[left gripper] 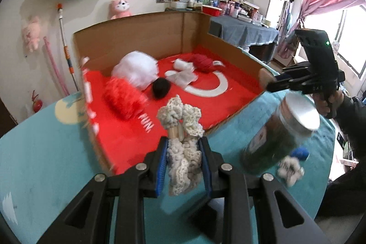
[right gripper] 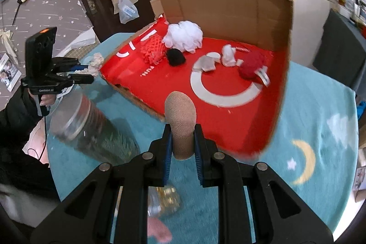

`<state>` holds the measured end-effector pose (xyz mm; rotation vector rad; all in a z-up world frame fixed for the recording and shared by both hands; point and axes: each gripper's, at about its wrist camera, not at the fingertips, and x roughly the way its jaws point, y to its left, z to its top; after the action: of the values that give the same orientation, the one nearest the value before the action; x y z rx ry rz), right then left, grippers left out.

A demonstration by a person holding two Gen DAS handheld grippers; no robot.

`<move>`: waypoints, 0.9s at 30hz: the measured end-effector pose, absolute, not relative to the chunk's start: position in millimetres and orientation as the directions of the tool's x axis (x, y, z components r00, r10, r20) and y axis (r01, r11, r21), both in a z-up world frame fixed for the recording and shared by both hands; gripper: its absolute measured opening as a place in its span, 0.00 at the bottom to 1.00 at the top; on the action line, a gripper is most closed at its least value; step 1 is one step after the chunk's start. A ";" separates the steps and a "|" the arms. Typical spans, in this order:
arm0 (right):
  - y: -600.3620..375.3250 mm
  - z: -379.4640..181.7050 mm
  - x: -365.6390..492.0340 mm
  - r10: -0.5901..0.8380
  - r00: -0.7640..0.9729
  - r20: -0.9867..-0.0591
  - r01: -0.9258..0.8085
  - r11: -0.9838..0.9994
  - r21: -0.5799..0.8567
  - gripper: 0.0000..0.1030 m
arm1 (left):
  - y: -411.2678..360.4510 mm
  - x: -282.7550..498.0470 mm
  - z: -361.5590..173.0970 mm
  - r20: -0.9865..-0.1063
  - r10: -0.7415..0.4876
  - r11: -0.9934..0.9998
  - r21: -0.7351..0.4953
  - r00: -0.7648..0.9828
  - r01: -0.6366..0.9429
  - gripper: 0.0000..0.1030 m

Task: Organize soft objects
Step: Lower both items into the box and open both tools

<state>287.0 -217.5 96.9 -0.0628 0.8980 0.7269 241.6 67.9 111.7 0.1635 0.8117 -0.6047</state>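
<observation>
My left gripper (left gripper: 183, 150) is shut on a cream crocheted piece (left gripper: 180, 129) and holds it above the near edge of the cardboard box (left gripper: 146, 36). My right gripper (right gripper: 182, 141) is shut on a beige knitted roll (right gripper: 181, 122) just before the box's near edge (right gripper: 283, 84). The box has a red lining and holds a white mesh puff (right gripper: 184, 36), a red spiky pad (right gripper: 153, 52), a black pom (right gripper: 175, 57), a red yarn ball (right gripper: 251, 65) and white cloth pieces (right gripper: 228, 55). The right gripper also shows in the left wrist view (left gripper: 265, 82), the left gripper in the right wrist view (right gripper: 91, 73).
A glass jar with a metal lid (left gripper: 279, 134), also in the right wrist view (right gripper: 91, 129), stands on the teal table cover (right gripper: 308, 129) between the grippers. A blue and white soft toy (left gripper: 292, 161) lies beside it. A shiny wrapped item (right gripper: 164, 200) lies under the right gripper.
</observation>
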 end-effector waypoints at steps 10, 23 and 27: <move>-178.3 80.6 350.6 0.340 0.352 -0.872 -0.435 0.884 0.169 0.18 | 13.0 309.1 88.8 -0.861 -0.241 0.906 -0.034 0.448 0.422 0.28; -169.3 54.2 401.2 0.159 0.270 -0.950 -0.332 0.941 0.063 0.18 | 1.3 354.0 60.8 -0.909 -0.043 0.930 0.114 0.414 0.348 0.31; -169.8 48.9 403.5 0.153 0.261 -0.953 -0.322 0.945 0.063 0.19 | -2.0 356.3 54.1 -0.911 -0.026 0.924 0.135 0.412 0.358 0.33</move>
<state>403.5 -169.8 48.9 -0.1546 1.2681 0.3234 356.3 -2.0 54.1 0.3326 1.1256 -0.2471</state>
